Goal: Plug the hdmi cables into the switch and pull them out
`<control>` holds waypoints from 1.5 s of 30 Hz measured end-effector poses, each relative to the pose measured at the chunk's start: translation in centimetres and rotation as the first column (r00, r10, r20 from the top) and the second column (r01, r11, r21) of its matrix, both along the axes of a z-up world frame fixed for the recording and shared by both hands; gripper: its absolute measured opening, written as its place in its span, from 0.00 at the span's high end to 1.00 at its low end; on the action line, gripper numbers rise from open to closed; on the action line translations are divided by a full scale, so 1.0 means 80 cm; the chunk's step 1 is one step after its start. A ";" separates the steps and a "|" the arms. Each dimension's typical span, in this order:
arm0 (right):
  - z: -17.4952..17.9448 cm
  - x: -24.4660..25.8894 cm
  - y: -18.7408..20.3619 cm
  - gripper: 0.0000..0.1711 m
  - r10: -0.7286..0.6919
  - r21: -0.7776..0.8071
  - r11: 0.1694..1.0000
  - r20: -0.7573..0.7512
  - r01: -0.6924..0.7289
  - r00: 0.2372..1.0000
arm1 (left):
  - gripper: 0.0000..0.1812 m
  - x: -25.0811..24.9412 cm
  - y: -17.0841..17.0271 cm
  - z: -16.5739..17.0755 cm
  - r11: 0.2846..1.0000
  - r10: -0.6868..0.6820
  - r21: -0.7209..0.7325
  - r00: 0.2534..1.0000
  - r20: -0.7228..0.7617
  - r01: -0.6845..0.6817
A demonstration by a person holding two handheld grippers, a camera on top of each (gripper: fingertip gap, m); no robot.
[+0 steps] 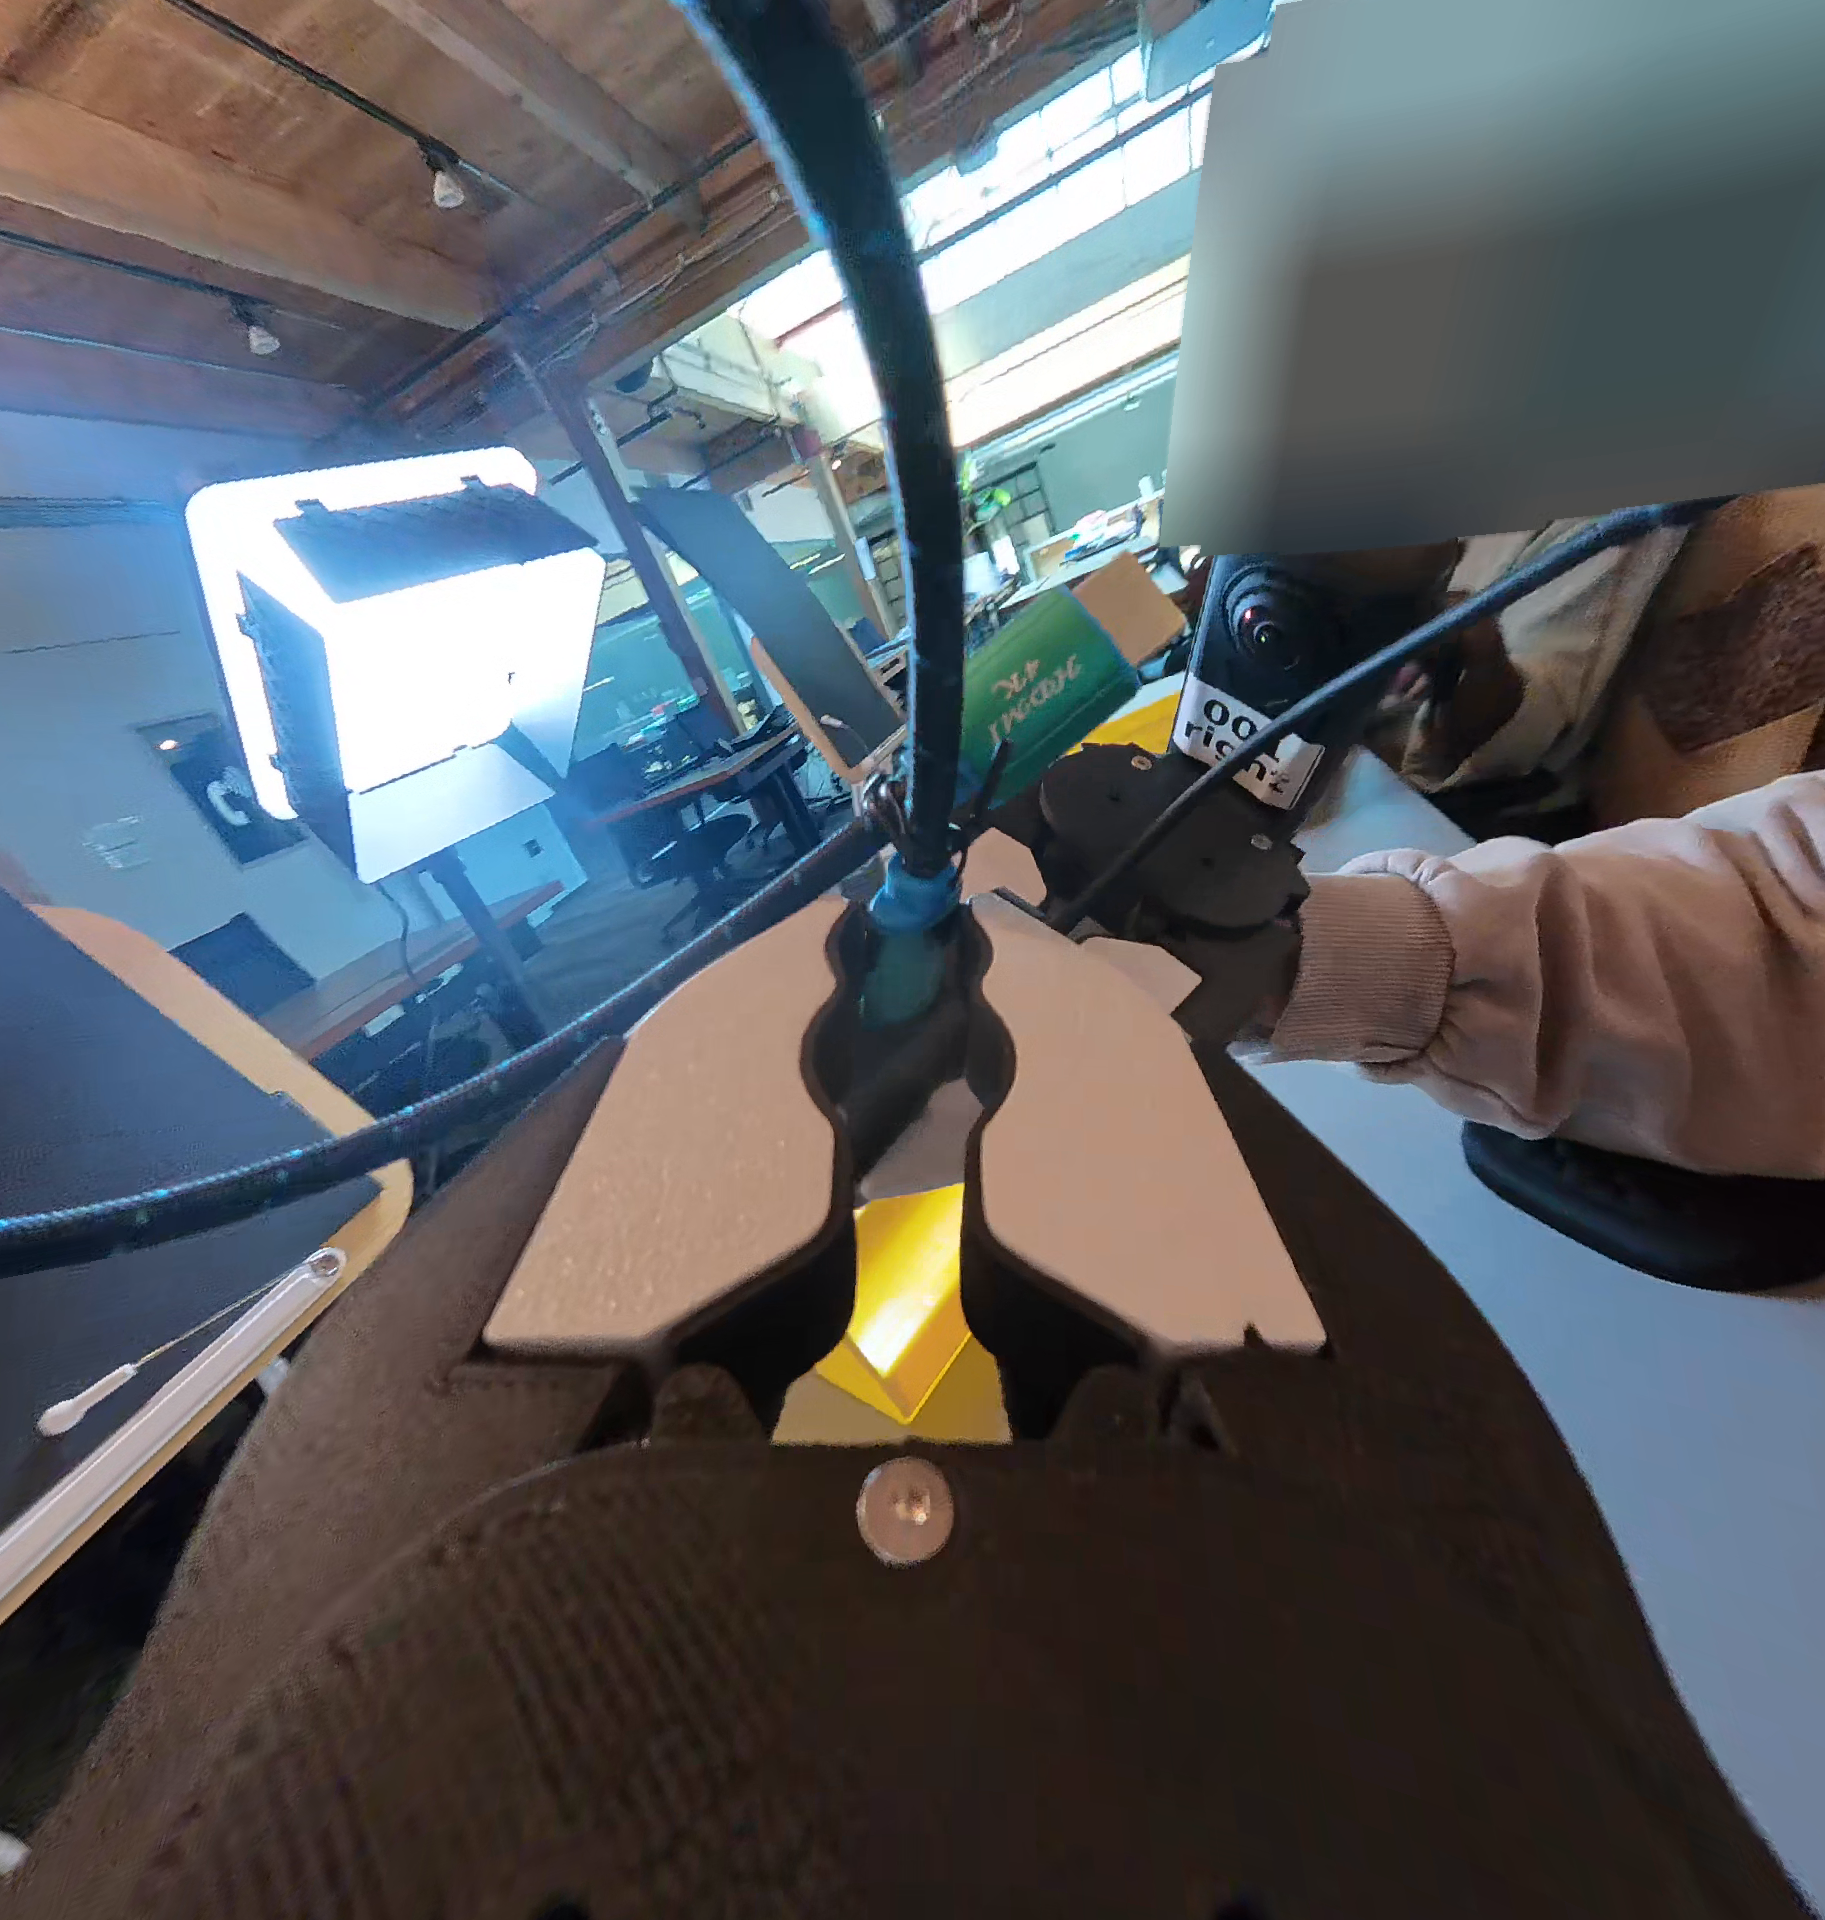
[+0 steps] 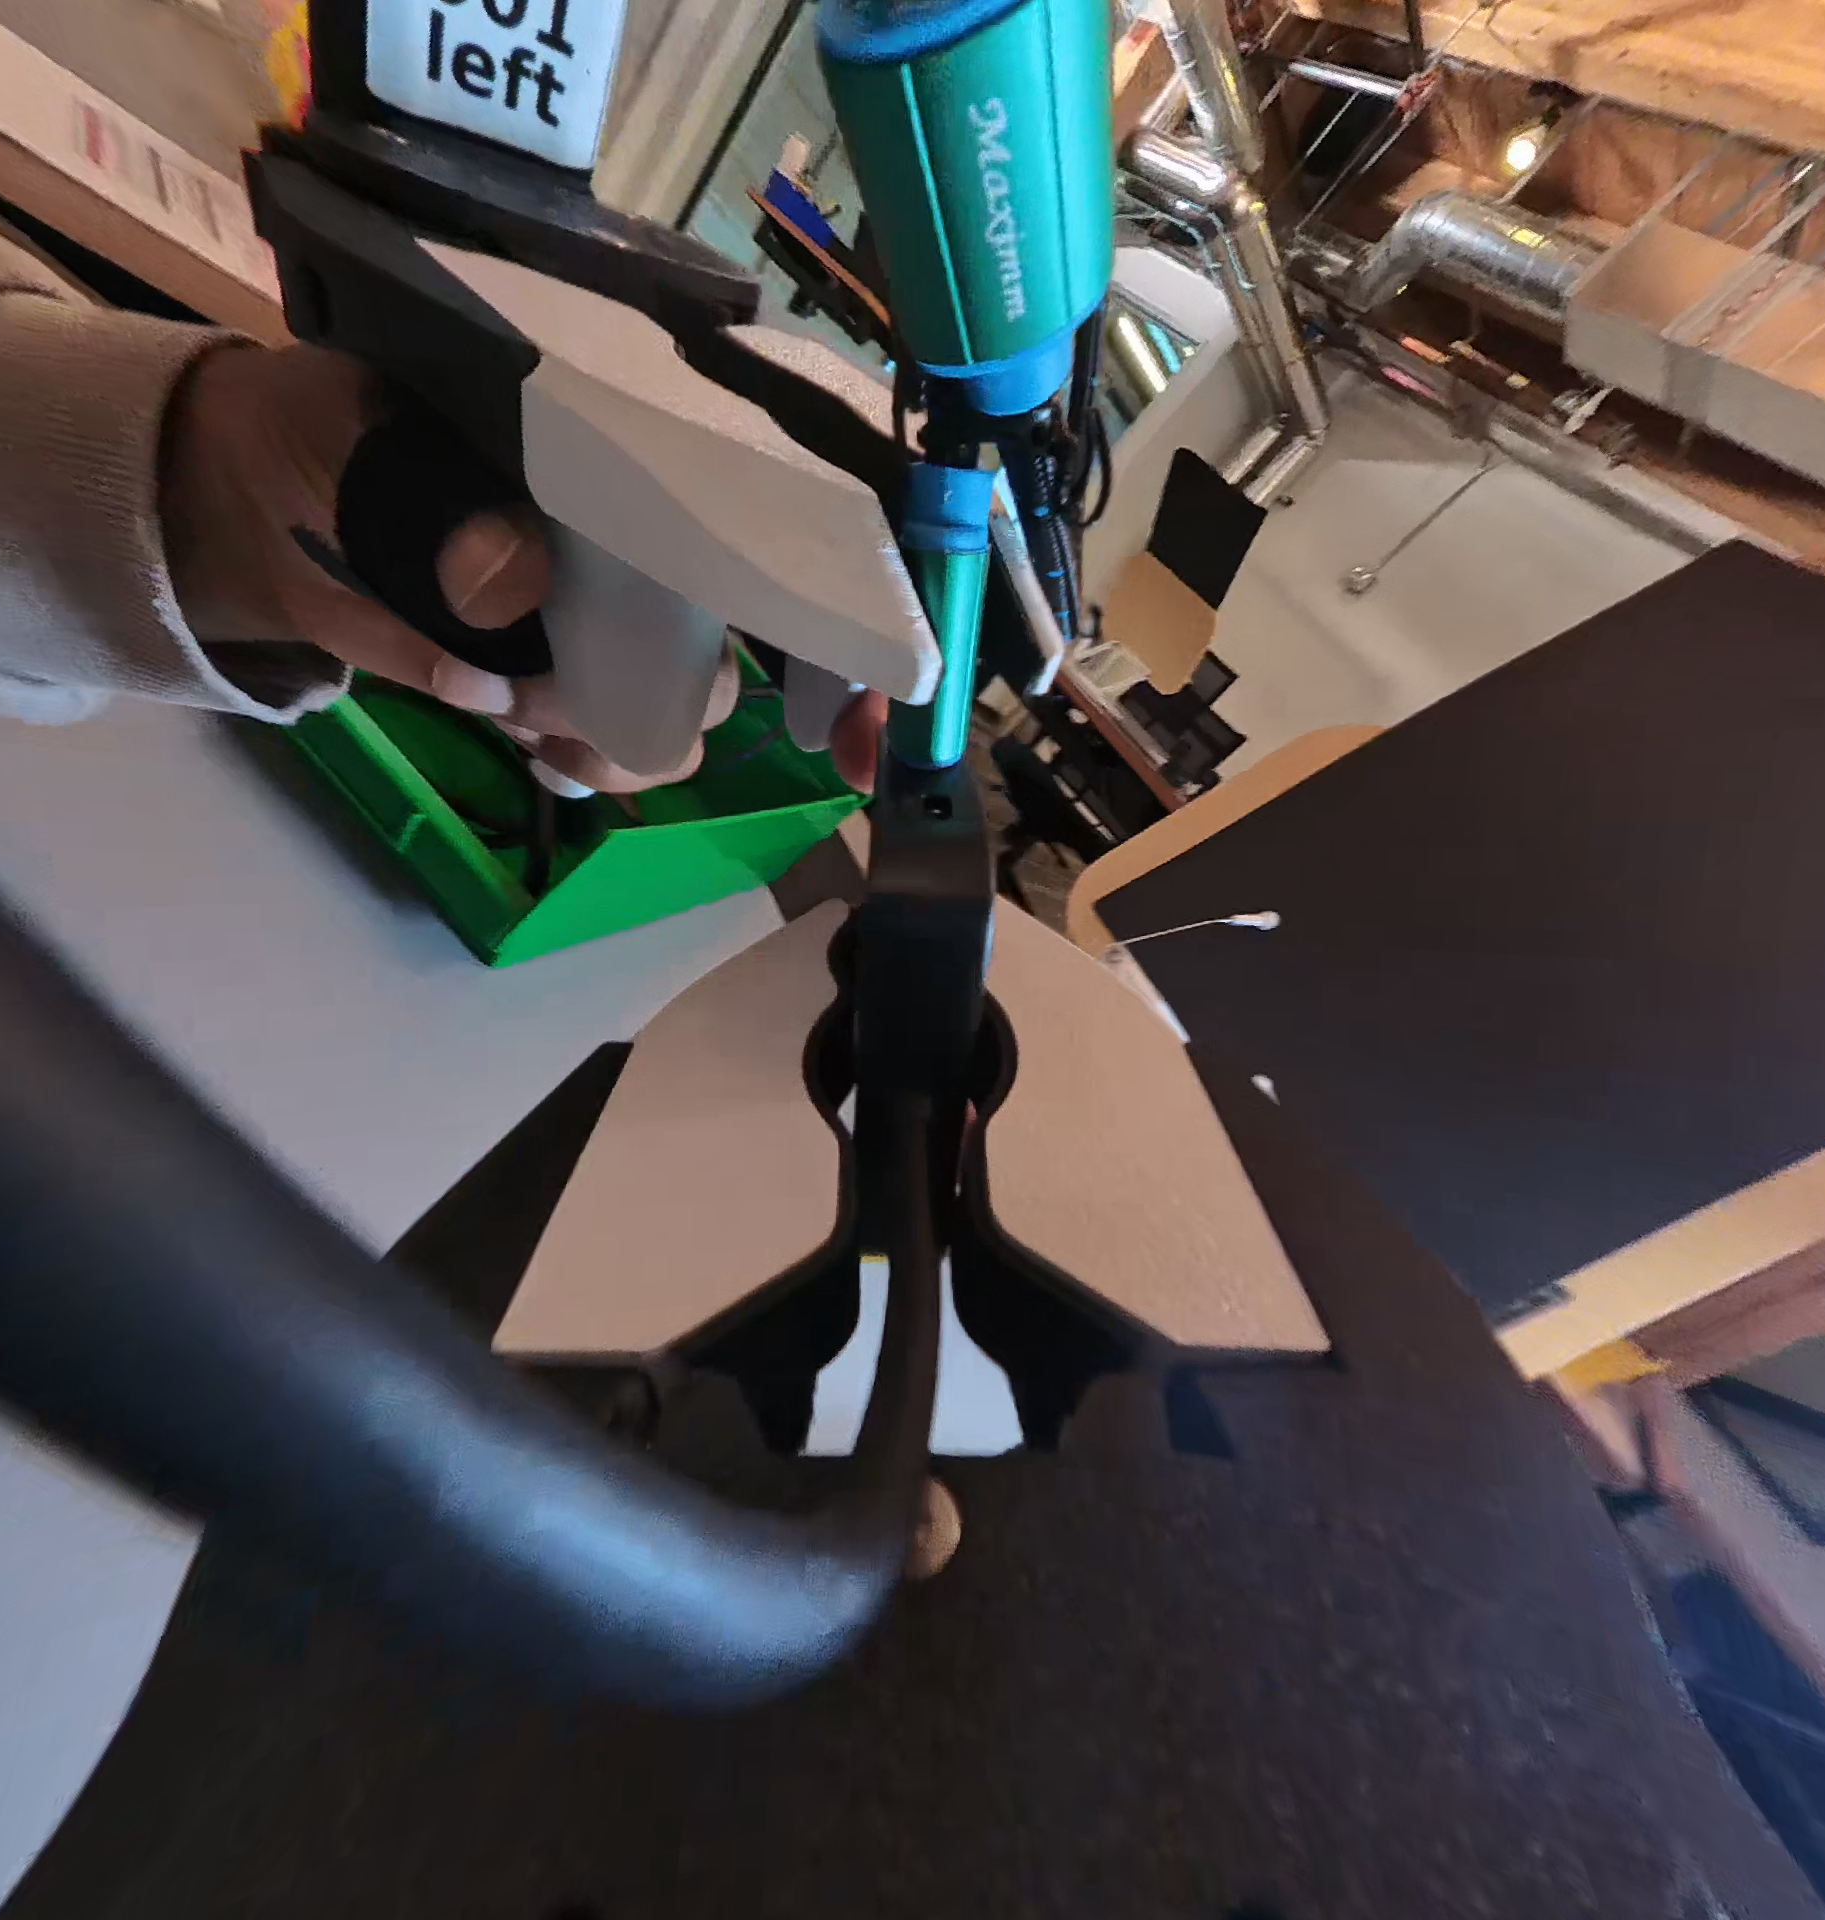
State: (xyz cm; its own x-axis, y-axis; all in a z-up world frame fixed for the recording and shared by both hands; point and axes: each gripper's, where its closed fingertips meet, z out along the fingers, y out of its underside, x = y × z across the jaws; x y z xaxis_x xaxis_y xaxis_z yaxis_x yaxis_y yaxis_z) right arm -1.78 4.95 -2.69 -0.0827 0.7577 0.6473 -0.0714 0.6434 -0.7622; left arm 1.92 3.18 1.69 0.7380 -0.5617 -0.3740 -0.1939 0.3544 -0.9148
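**Both grippers clamped, one plug held at the switch**

Blurred across the lower left of the right wrist view, a thick dark cable (image 2: 388,1455) passes closest to the lens, too soft to read beyond its smooth rounded sheath. Just past it the right gripper (image 2: 913,987) has its pale, matte, scallop-edged fingers (image 2: 1105,1174) closed on the black switch (image 2: 923,935), a narrow boxy body held end-up so that its port faces the incoming plug. The grip looks meant to brace the switch against the push or pull of the other hand.

From the left wrist view, the left gripper (image 1: 913,956) is closed nearly as tight, its fingers (image 1: 700,1132) pinching a teal HDMI plug (image 1: 903,971), a smooth metallic shell with a blue collar. A braided black cable (image 1: 892,416) rises from that collar and arcs overhead. In the right wrist view this same plug meets the top of the switch (whether it is seated in the port or only touching, I cannot tell). A second, larger teal plug (image 2: 975,187) hangs above it, free of either gripper.

Behind, a green bin (image 2: 617,862) sits on the white table (image 2: 264,987), toward its far edge, and a yellow box (image 1: 903,1309) shows between the left fingers. A hand (image 2: 451,623) in a pale knit sleeve works the left gripper's handle.
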 end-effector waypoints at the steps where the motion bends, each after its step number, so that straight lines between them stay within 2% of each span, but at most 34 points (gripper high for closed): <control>1: -0.003 -0.001 0.001 0.91 0.009 -0.030 1.000 0.012 -0.009 1.000 | 0.91 -0.001 0.003 -0.001 1.000 0.028 -0.008 1.000 -0.014 -0.028; 7: 0.000 0.003 0.023 0.85 -0.068 0.016 0.998 0.015 0.068 0.998 | 0.91 -0.019 0.015 -0.006 0.981 0.174 -0.066 0.980 -0.096 -0.180; 9: -0.001 0.004 0.023 0.86 -0.076 0.032 0.997 0.019 0.075 0.997 | 0.91 -0.024 0.016 -0.013 0.973 0.203 -0.082 0.967 -0.156 -0.218; 11: -0.008 0.000 0.021 0.91 -0.076 0.036 0.997 0.040 0.075 0.996 | 0.91 -0.024 0.018 -0.015 0.968 0.217 -0.090 0.962 -0.169 -0.234; 13: -0.006 -0.003 0.017 0.92 -0.048 -0.018 0.999 0.009 0.048 0.999 | 0.90 -0.022 0.018 -0.012 0.969 0.227 -0.064 0.960 -0.162 -0.240; 16: 0.011 0.005 0.005 0.92 0.114 -0.234 0.964 -0.070 -0.127 0.991 | 0.89 -0.013 0.006 0.006 0.988 0.151 -0.033 0.986 -0.069 -0.153; 20: 0.039 0.026 0.003 0.92 0.260 -0.427 0.841 -0.222 -0.333 0.940 | 0.82 -0.022 -0.002 0.014 0.996 0.054 -0.073 0.998 0.040 -0.051; 23: 0.053 0.038 -0.004 0.92 0.336 -0.492 0.747 -0.301 -0.448 0.892 | 0.81 -0.026 0.001 0.009 0.992 -0.003 -0.126 0.992 0.130 0.019; 26: 0.047 0.035 -0.022 0.92 0.398 -0.521 0.697 -0.291 -0.493 0.870 | 0.81 0.000 0.000 -0.001 0.978 -0.110 -0.153 0.978 0.180 0.139; 28: 0.043 0.031 -0.029 0.91 0.415 -0.534 0.686 -0.271 -0.494 0.868 | 0.89 0.002 0.002 -0.003 0.985 -0.108 -0.118 0.981 0.159 0.128; 30: 0.037 0.025 -0.024 0.89 0.406 -0.541 0.713 -0.198 -0.445 0.892 | 0.91 -0.003 0.000 -0.007 0.981 -0.105 -0.152 0.986 0.127 0.124; 33: 0.036 0.027 0.011 0.84 0.301 -0.509 0.796 -0.135 -0.327 0.944 | 0.92 -0.021 0.000 -0.001 0.991 -0.015 -0.130 0.998 0.058 0.022; 37: 0.054 0.052 0.090 0.84 0.072 -0.522 0.842 -0.134 -0.132 0.988 | 0.92 -0.061 0.002 0.005 0.978 0.184 -0.085 0.981 -0.070 -0.189; 40: 0.071 0.082 0.138 0.84 -0.131 -0.457 0.888 -0.136 0.055 0.982 | 0.92 -0.088 0.003 0.007 0.952 0.293 -0.053 0.946 -0.136 -0.302; 42: 0.085 0.099 0.149 0.84 -0.221 -0.393 0.907 -0.141 0.151 0.965 | 0.92 -0.102 0.005 0.003 0.926 0.362 -0.030 0.909 -0.207 -0.376; 45: 0.093 0.103 0.124 0.86 -0.218 -0.255 0.950 -0.126 0.181 0.968 | 0.92 -0.105 0.009 -0.007 0.916 0.379 -0.032 0.887 -0.262 -0.401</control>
